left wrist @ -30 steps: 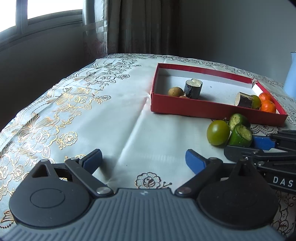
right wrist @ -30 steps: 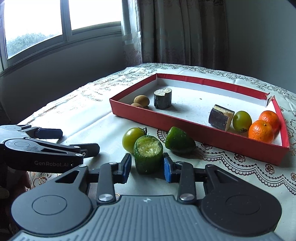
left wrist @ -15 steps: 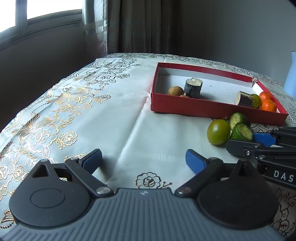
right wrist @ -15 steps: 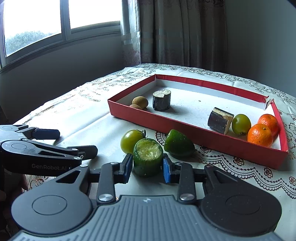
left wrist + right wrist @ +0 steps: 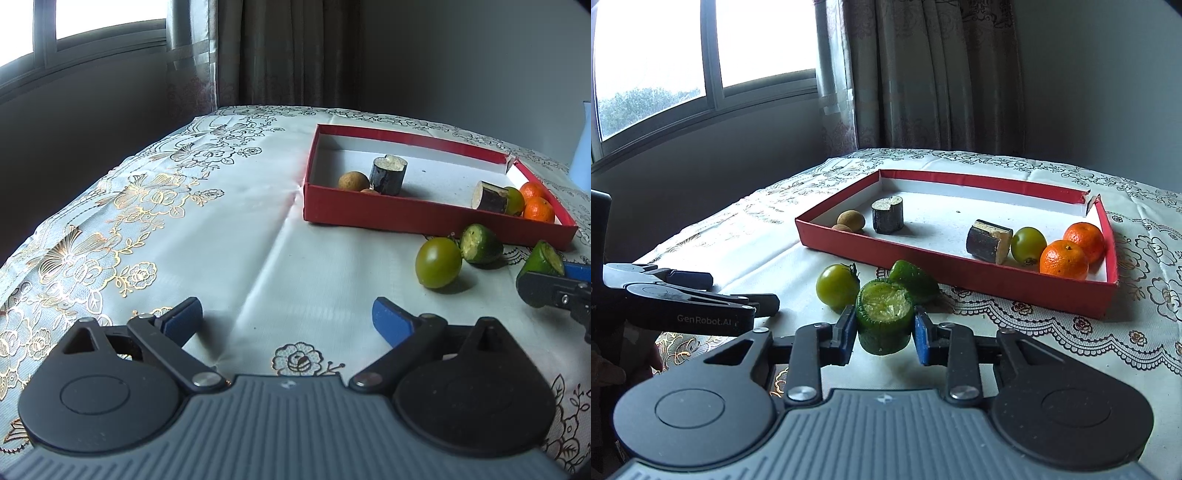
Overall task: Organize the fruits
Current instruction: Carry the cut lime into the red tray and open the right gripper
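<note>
My right gripper (image 5: pixel 885 330) is shut on a cut green fruit piece (image 5: pixel 884 317) and holds it just above the cloth; it also shows at the right edge of the left wrist view (image 5: pixel 542 266). A green tomato (image 5: pixel 837 285) and a second cut green piece (image 5: pixel 915 282) lie on the cloth in front of the red tray (image 5: pixel 953 271). The tray holds two dark cut chunks (image 5: pixel 887 215), small brown fruits (image 5: pixel 851 219), a green tomato (image 5: pixel 1028 243) and two oranges (image 5: pixel 1064 259). My left gripper (image 5: pixel 287 317) is open and empty, low over the cloth, left of the loose fruit.
The table wears a white cloth with gold flowers (image 5: pixel 110 229); its left edge drops off toward the window wall. A curtain (image 5: pixel 923 74) hangs behind the table. A pale blue object (image 5: pixel 581 155) stands at the far right.
My right gripper has risen and drawn back to the right with the cut green piece, away from the tomato and the other piece. The left gripper has stayed put.
</note>
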Motion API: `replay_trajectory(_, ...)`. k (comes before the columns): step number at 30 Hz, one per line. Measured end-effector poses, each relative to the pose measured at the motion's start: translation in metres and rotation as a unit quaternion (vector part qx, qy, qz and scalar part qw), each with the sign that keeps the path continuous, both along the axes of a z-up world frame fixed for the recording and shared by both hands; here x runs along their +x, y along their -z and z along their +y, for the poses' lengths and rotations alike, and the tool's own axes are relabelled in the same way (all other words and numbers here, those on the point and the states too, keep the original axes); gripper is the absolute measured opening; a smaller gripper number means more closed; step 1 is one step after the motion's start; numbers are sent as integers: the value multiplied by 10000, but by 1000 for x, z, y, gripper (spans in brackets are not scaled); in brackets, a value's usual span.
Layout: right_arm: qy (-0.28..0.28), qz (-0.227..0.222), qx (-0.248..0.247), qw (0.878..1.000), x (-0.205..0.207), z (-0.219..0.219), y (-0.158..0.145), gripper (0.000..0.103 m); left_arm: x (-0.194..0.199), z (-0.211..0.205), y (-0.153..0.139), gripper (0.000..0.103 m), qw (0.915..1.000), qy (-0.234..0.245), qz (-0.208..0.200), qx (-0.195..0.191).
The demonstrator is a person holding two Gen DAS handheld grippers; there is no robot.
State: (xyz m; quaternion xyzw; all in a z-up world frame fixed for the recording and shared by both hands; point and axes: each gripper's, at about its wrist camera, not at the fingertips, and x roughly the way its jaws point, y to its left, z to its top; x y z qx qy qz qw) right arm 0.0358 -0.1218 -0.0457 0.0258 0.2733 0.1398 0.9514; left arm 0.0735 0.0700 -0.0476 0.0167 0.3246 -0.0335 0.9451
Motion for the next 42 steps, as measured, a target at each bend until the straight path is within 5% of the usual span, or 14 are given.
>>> replay_trajectory(13, 494, -525, -114, 9973, 16, -28, -41, 31, 0, 0, 0, 99, 10000, 0, 5, -1)
replay_trajectory(19, 739, -659, -56, 9951, 55, -34, -63, 31, 0, 0, 0, 99, 10000, -1, 7, -8)
replay_trajectory(31, 502, 65, -493, 9975, 131, 17, -18, 31, 2, 1, 0, 99, 10000, -3, 55, -30)
replay_trajectory(42, 567, 441, -416, 9965, 141, 20, 4, 31, 2, 1, 0, 100, 9999, 10, 84, -62)
